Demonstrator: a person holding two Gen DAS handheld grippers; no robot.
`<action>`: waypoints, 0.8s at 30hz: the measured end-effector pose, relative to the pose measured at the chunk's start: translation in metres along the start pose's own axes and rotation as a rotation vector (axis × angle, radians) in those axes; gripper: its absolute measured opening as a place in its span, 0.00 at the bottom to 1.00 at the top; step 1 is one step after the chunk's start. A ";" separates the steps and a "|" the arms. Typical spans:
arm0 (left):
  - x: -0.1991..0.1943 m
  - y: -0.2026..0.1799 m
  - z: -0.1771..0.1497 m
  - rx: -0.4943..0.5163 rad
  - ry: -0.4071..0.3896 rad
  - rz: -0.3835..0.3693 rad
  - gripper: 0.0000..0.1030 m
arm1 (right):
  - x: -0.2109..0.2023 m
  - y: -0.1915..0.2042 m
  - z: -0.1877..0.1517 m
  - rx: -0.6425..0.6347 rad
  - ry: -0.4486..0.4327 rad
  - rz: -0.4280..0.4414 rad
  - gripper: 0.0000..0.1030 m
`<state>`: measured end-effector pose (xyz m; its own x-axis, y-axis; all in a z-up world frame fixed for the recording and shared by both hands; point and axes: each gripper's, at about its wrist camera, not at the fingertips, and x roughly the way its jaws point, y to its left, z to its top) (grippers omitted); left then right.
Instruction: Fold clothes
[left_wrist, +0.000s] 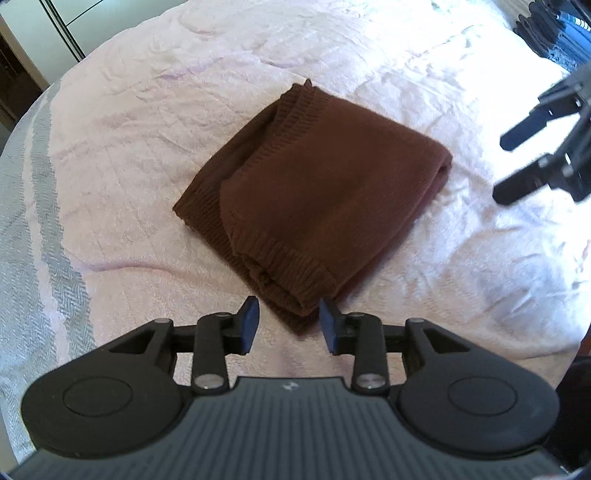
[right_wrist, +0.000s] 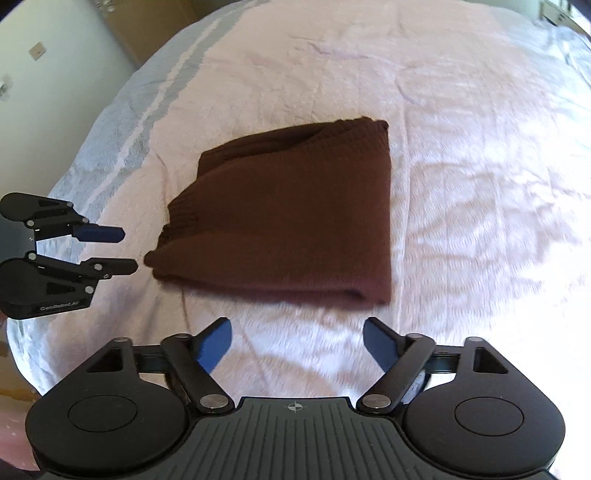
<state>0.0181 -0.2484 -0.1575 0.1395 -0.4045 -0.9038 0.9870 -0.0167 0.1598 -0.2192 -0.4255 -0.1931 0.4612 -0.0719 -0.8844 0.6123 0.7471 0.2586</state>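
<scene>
While your left gripper (left_wrist: 289, 320) hung with fingers apart at the near corner of the folded brown sweater (left_wrist: 314, 199) on the pink bedspread (left_wrist: 129, 147), your right gripper (right_wrist: 297, 341) was spread wide, empty, just short of the sweater's fold.

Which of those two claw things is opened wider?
The right gripper: its blue-padded fingers are spread far apart. The left gripper is open too, but narrower, beside the folded brown sweater.
</scene>
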 end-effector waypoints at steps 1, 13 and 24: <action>-0.001 -0.001 0.002 -0.001 -0.004 -0.003 0.33 | -0.003 0.002 -0.001 0.014 0.002 -0.002 0.82; -0.004 -0.020 0.001 0.165 -0.068 0.020 0.34 | -0.016 -0.004 -0.006 0.155 0.006 0.045 0.83; 0.000 -0.047 -0.006 0.316 -0.108 -0.016 0.40 | -0.012 -0.026 -0.003 0.152 0.017 0.015 0.83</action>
<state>-0.0283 -0.2420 -0.1671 0.0980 -0.4964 -0.8626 0.9131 -0.2998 0.2762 -0.2422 -0.4420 -0.1906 0.4613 -0.0492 -0.8859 0.6958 0.6396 0.3268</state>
